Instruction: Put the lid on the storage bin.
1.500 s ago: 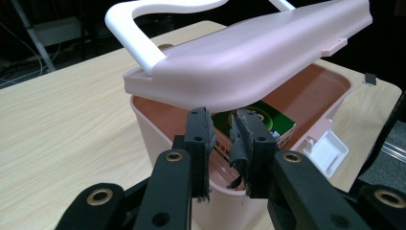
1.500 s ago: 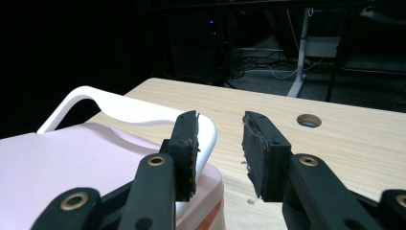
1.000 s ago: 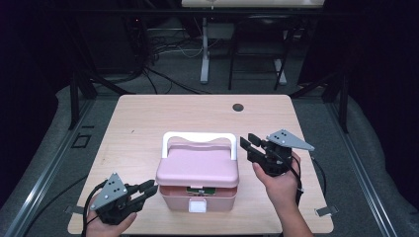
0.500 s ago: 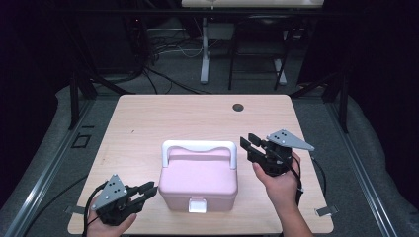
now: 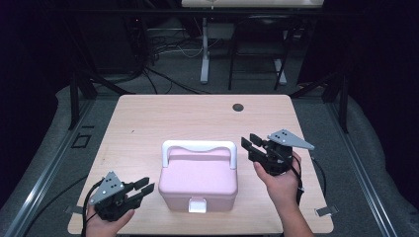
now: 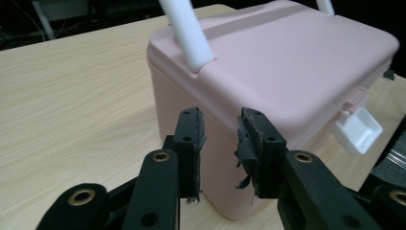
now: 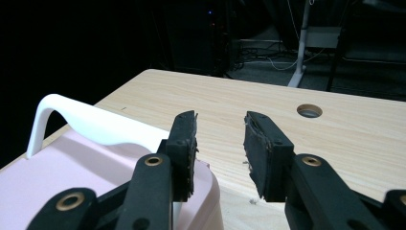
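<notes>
text: none legible | pink box (image 5: 198, 180): no label or brand | table (image 5: 148, 118): no markings | grippers: no lettering

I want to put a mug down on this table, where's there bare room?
The widest bare stretch of the light wooden table runs from the pink plastic box with the white handle back to the round cable hole. It is crowded beside the box, with the left gripper and right gripper.
</notes>
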